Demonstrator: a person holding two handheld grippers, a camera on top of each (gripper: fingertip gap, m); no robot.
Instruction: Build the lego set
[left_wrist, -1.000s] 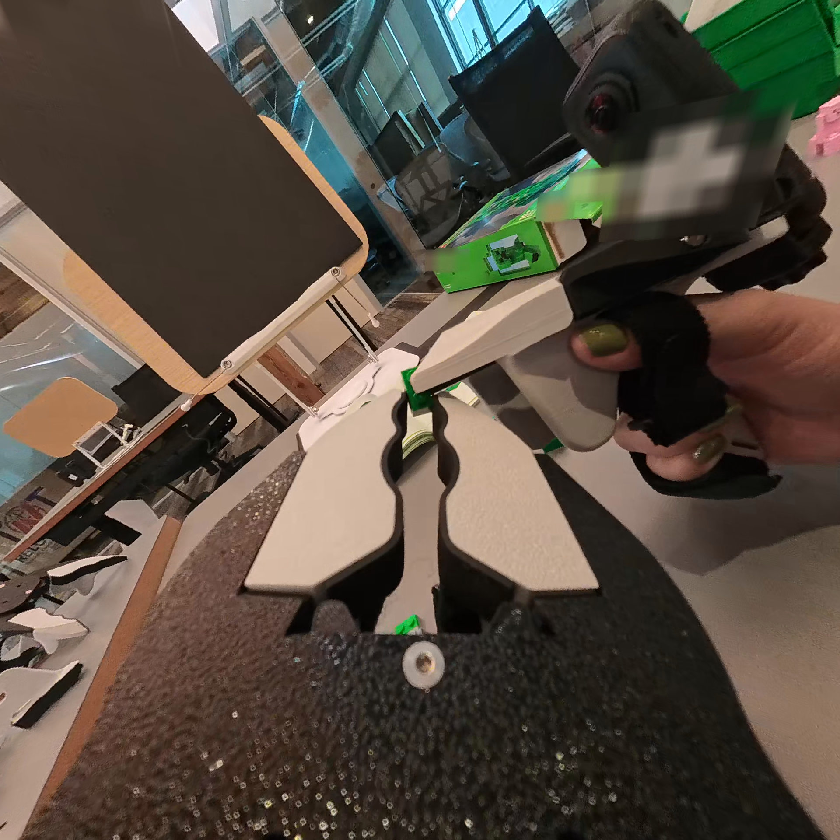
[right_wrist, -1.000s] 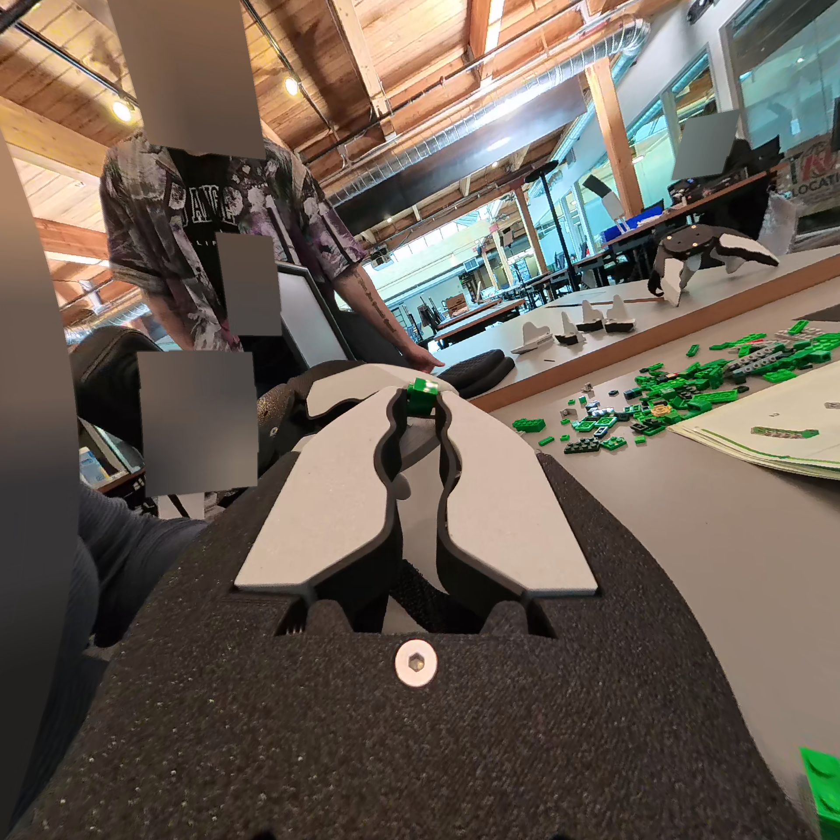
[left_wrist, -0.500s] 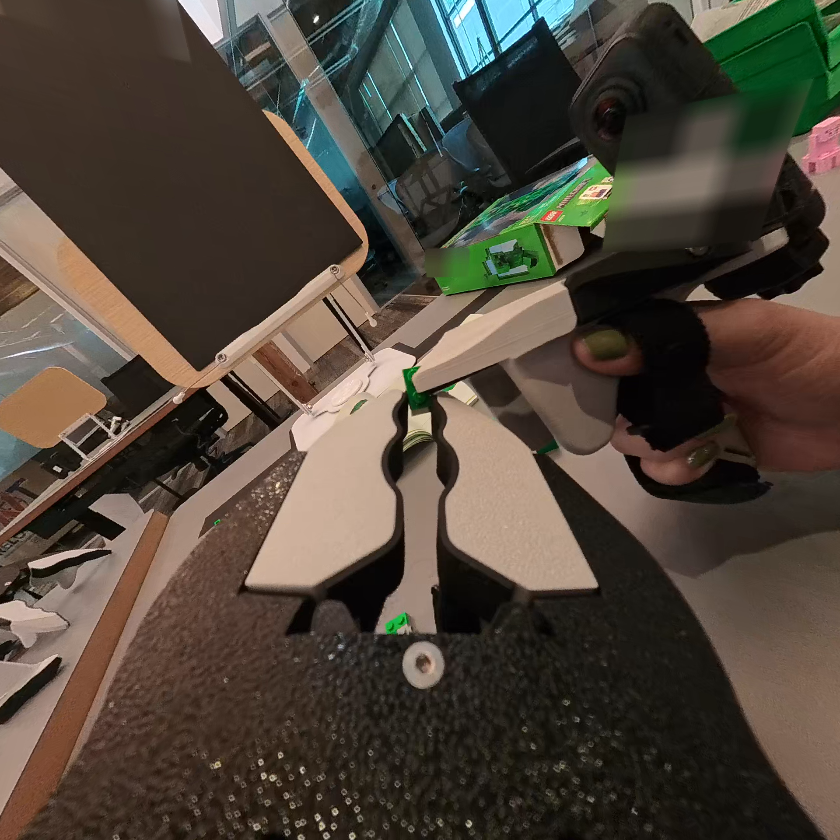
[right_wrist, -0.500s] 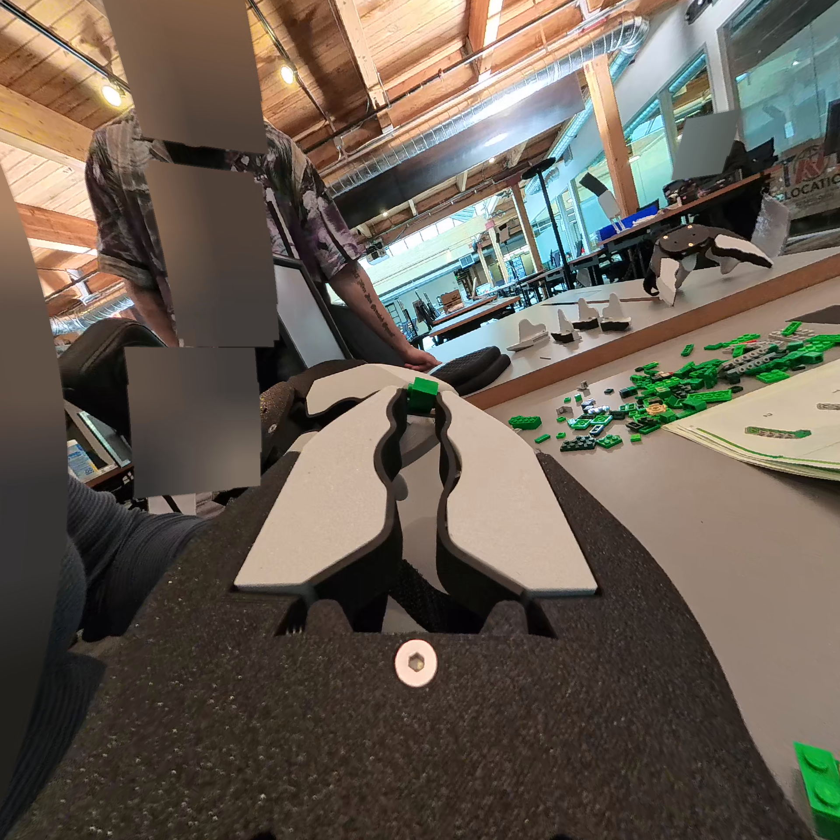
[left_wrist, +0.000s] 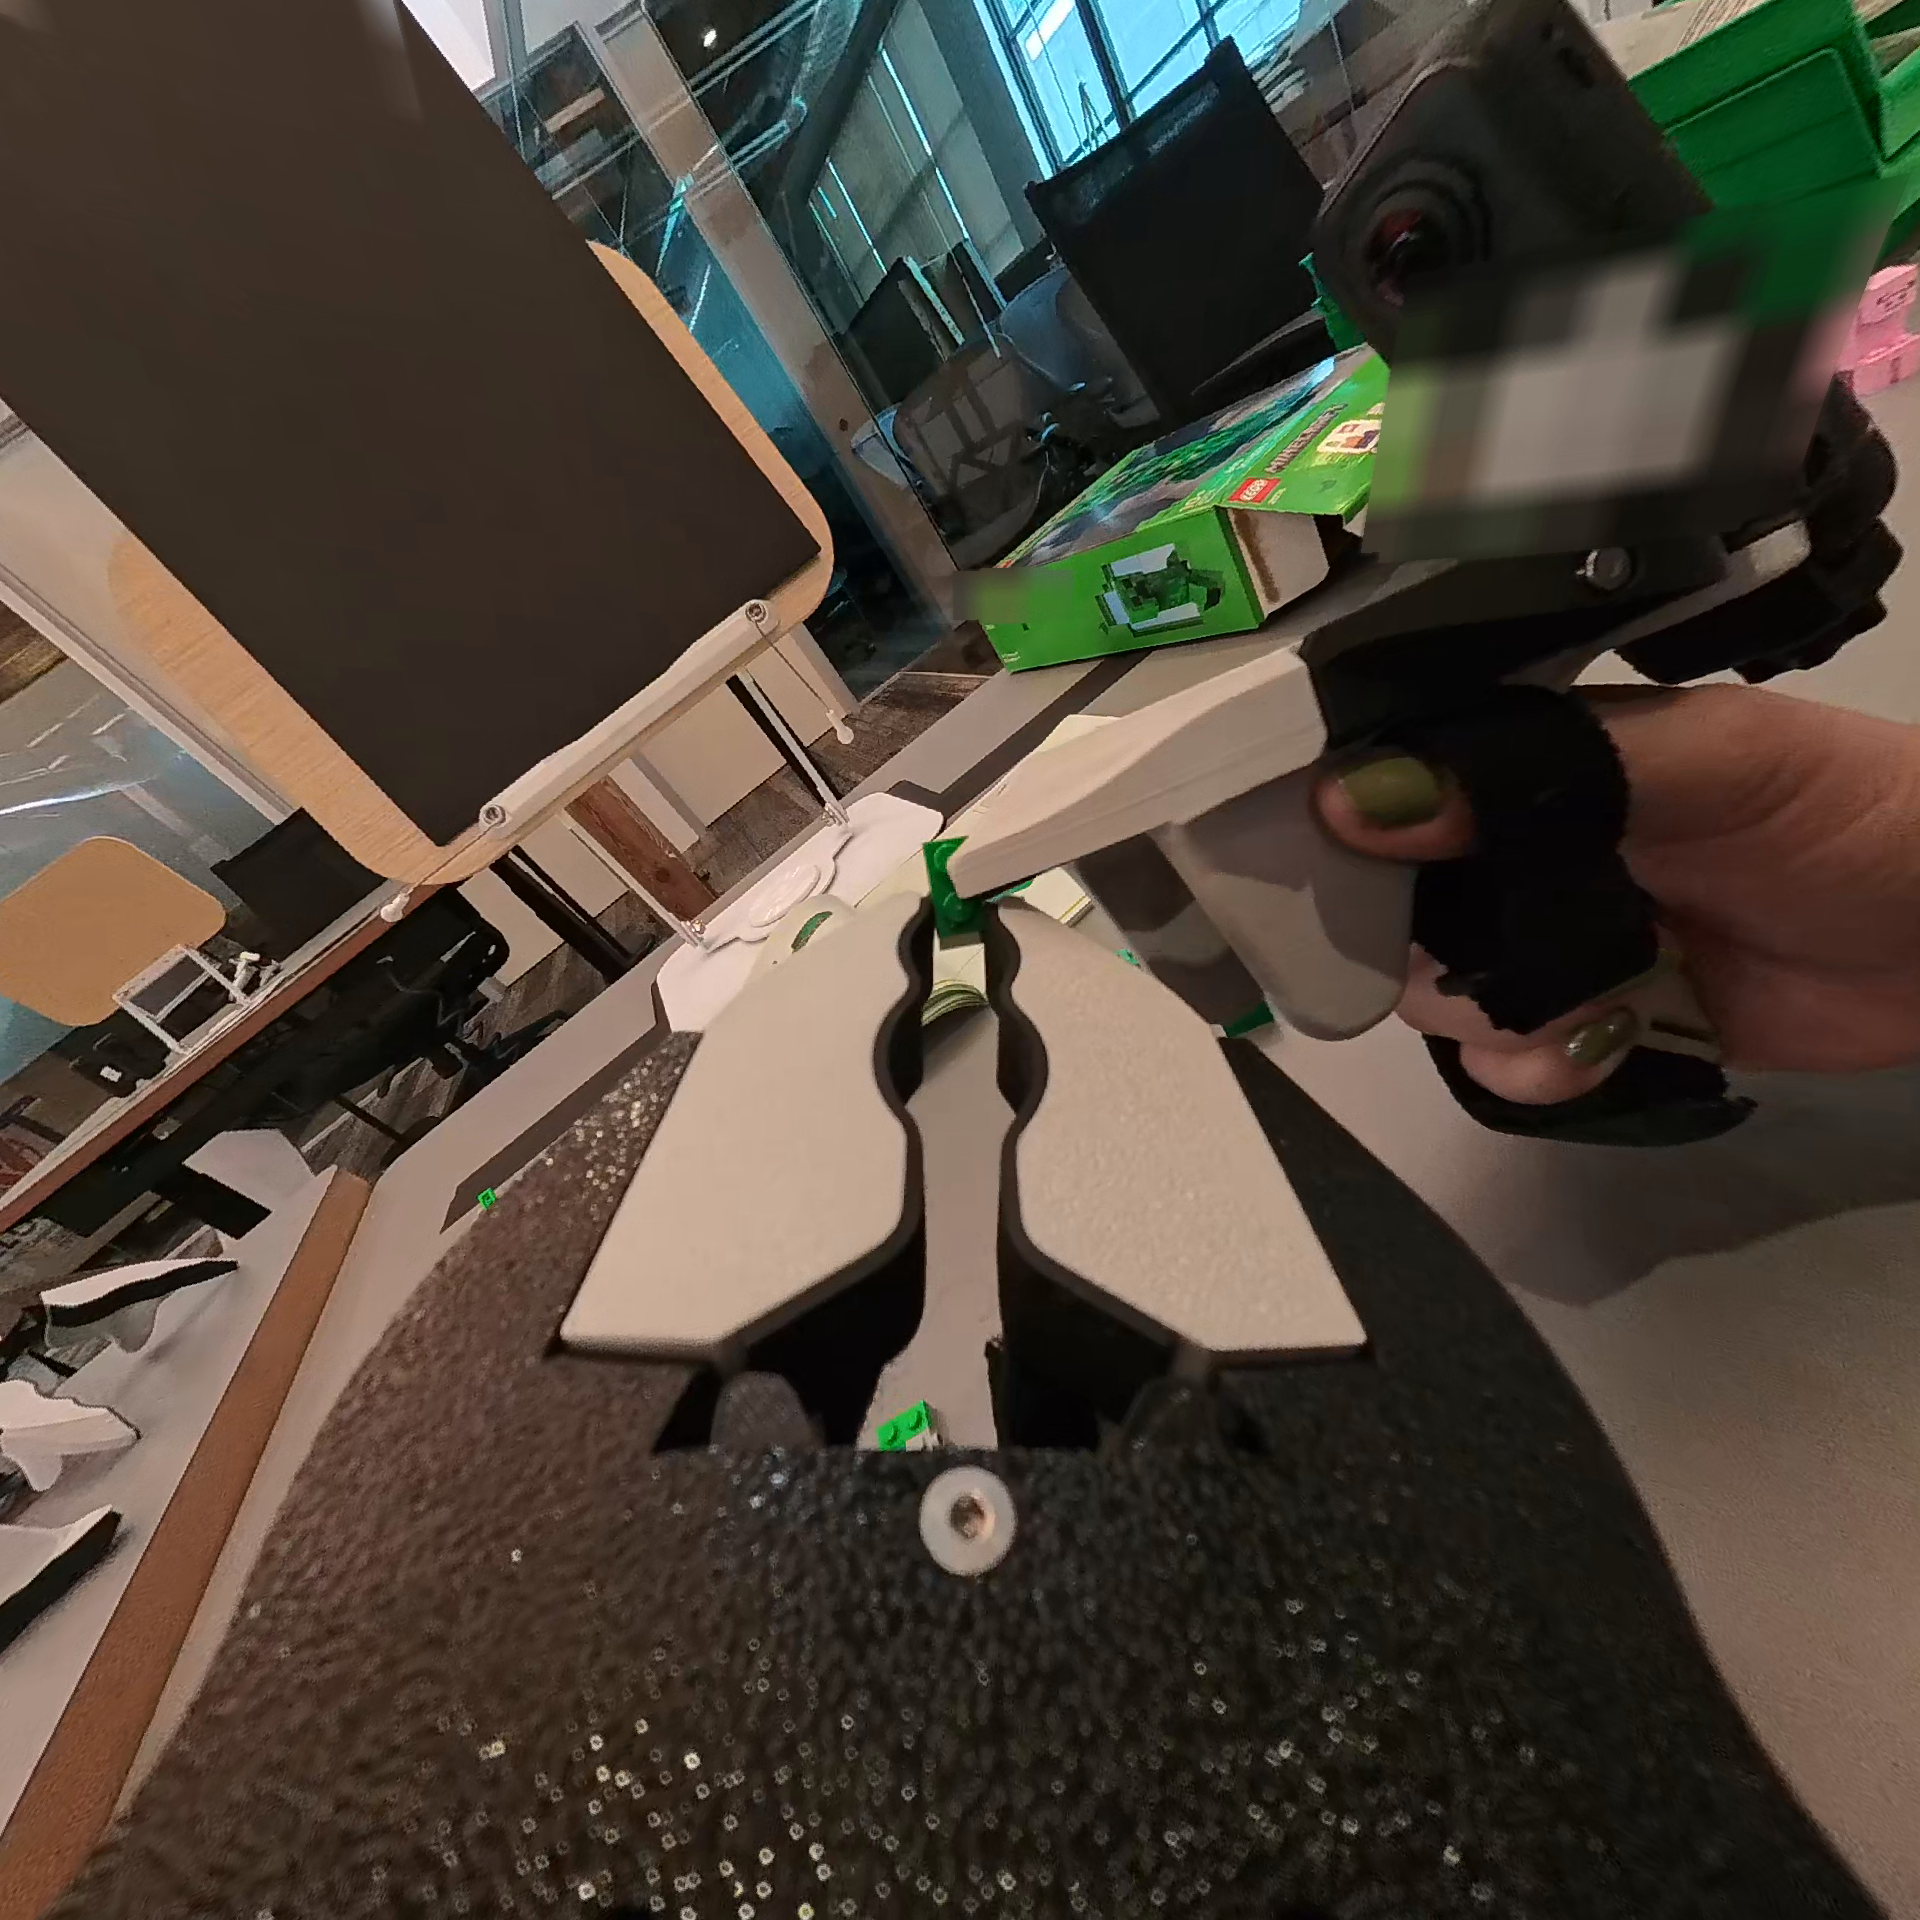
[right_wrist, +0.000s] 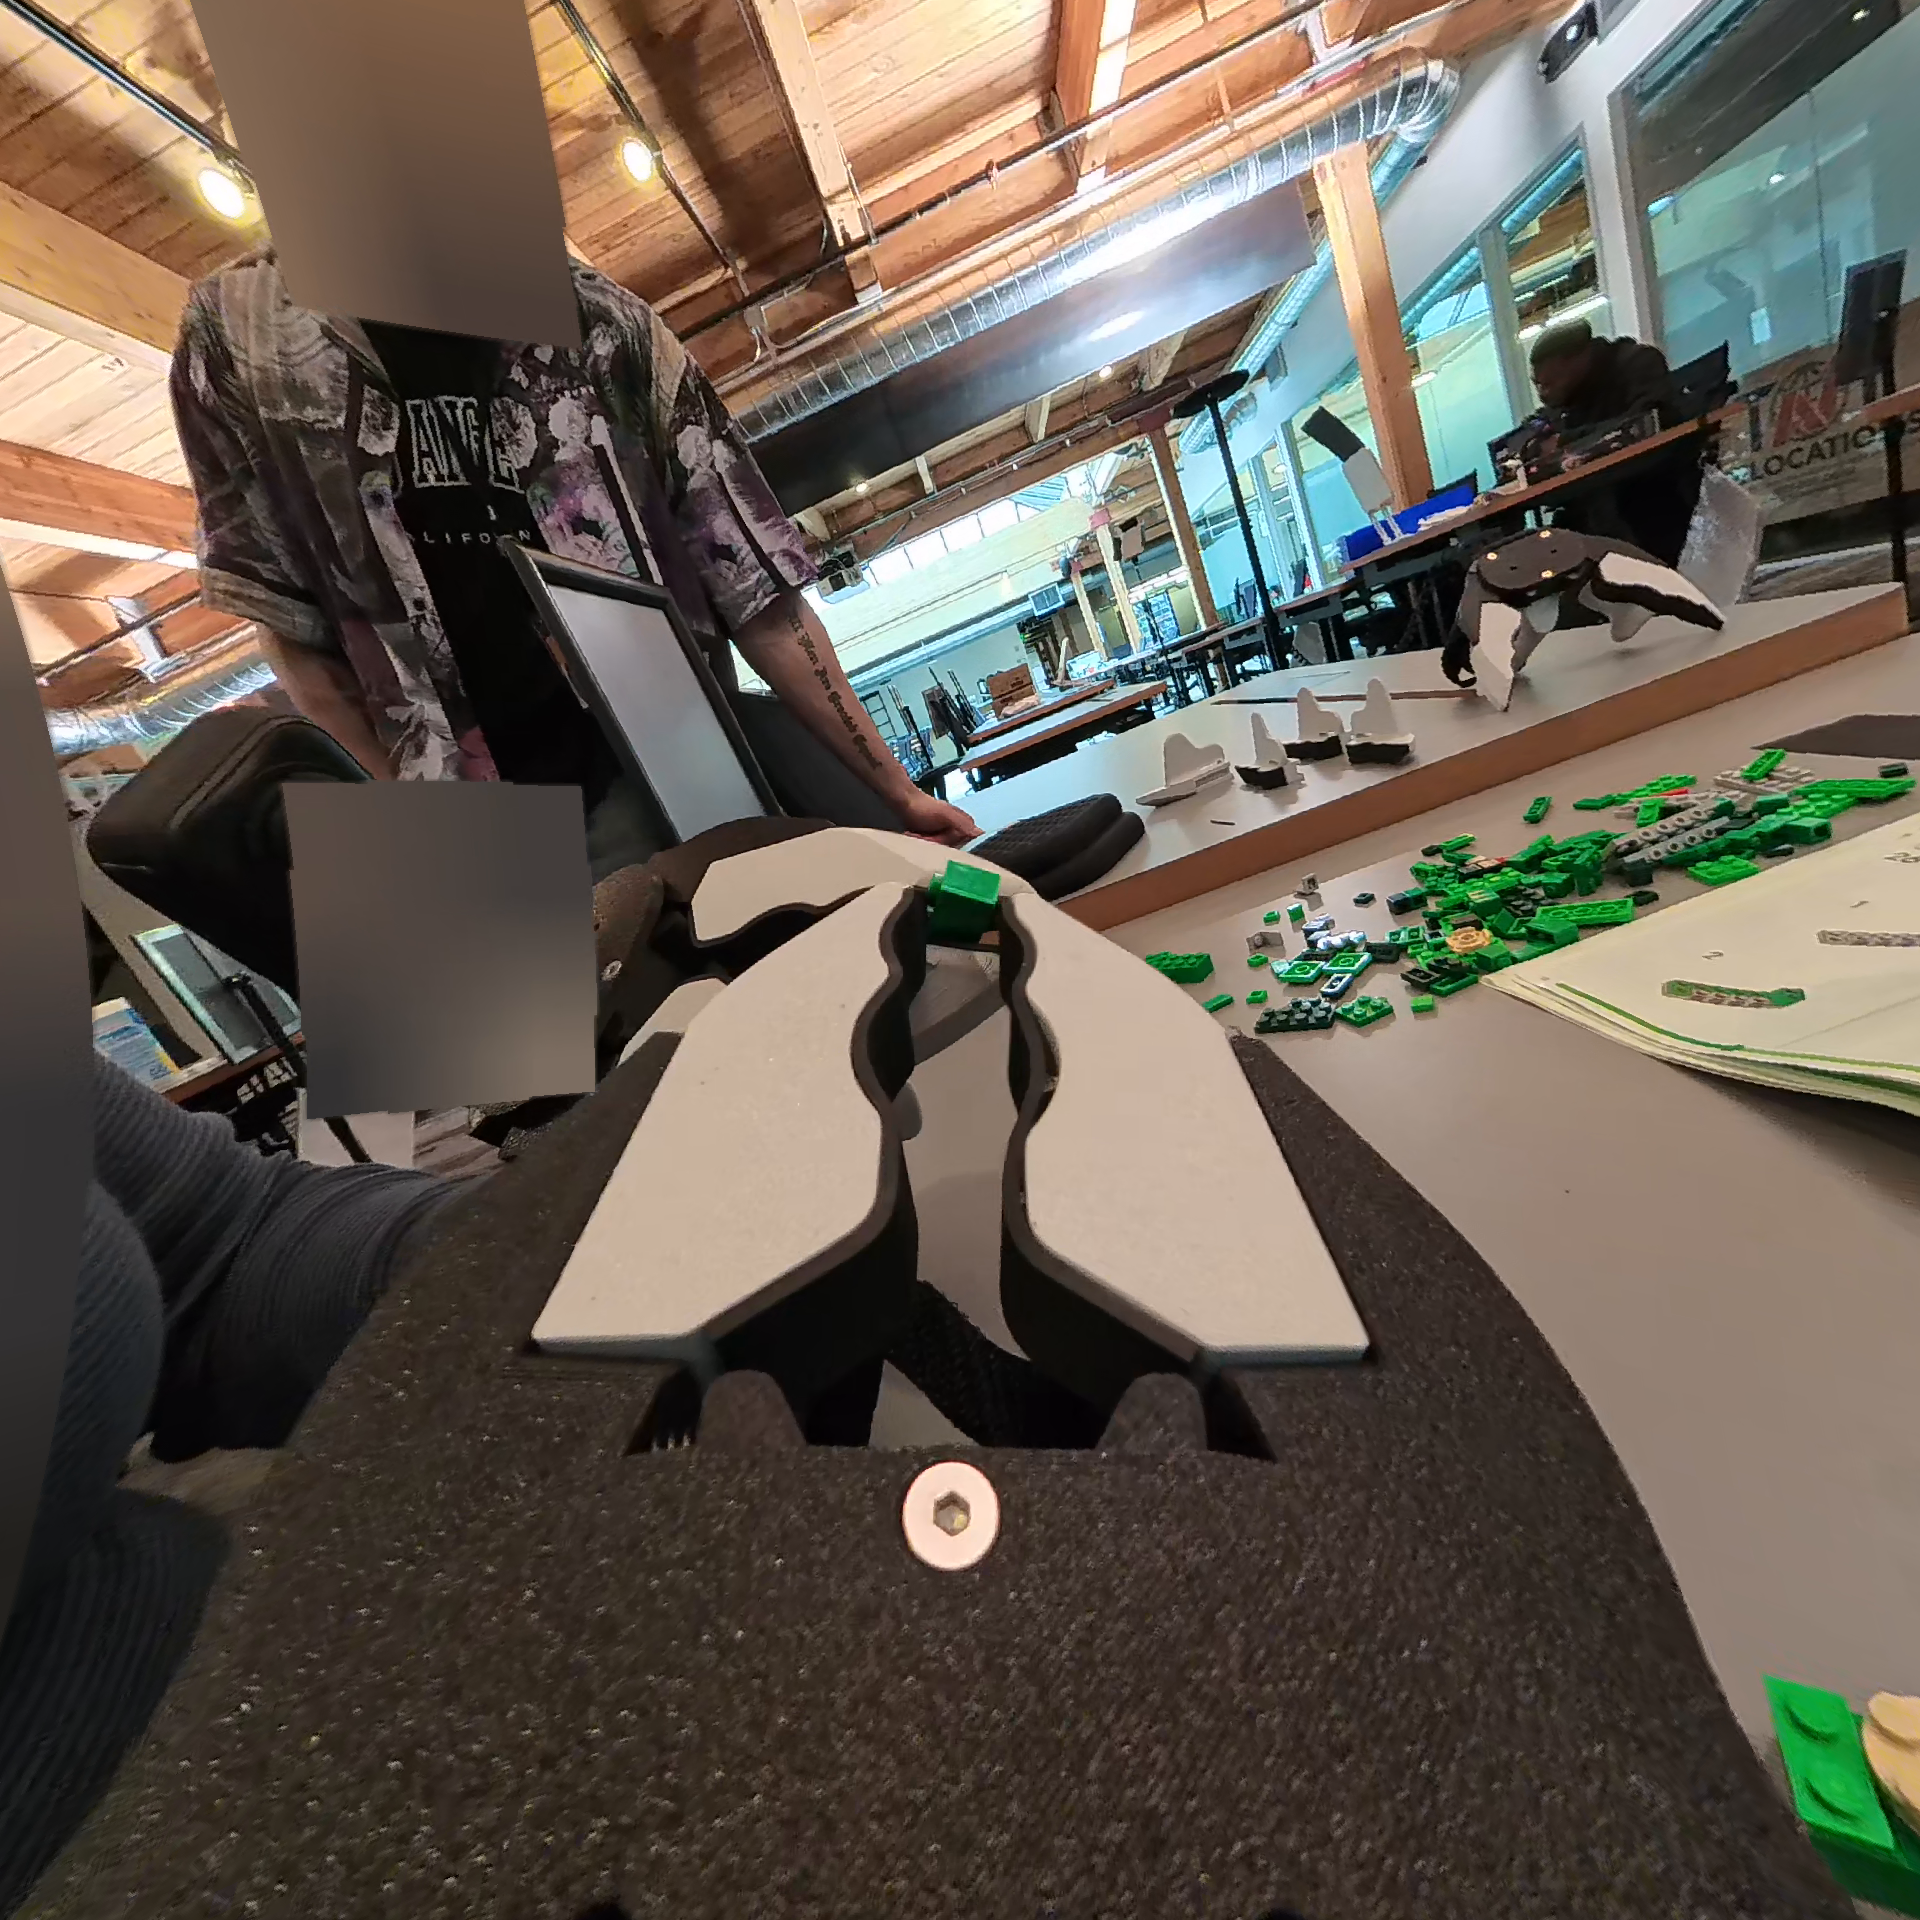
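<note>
In the left wrist view my left gripper (left_wrist: 958, 920) has its jaws nearly together, pinching a small green lego piece (left_wrist: 948, 883) at the tips. My right gripper (left_wrist: 982, 862), held by a hand, comes in from the right and its tip meets that same piece. In the right wrist view my right gripper (right_wrist: 961, 914) is shut on a small green brick (right_wrist: 963, 896). The left gripper's white fingers (right_wrist: 790, 883) lie just behind it. How the pieces join between the tips is hidden.
Several loose green bricks (right_wrist: 1558, 894) and an open instruction booklet (right_wrist: 1766, 997) lie on the grey table to the right. A green plate (right_wrist: 1829, 1787) lies near the right gripper. The green set box (left_wrist: 1174, 561) stands at the back. A person (right_wrist: 468, 499) stands nearby.
Both grippers stay tip to tip on the green pieces. The views have shifted slightly, and the set box shows more in the left view. The standing person has moved a little.
</note>
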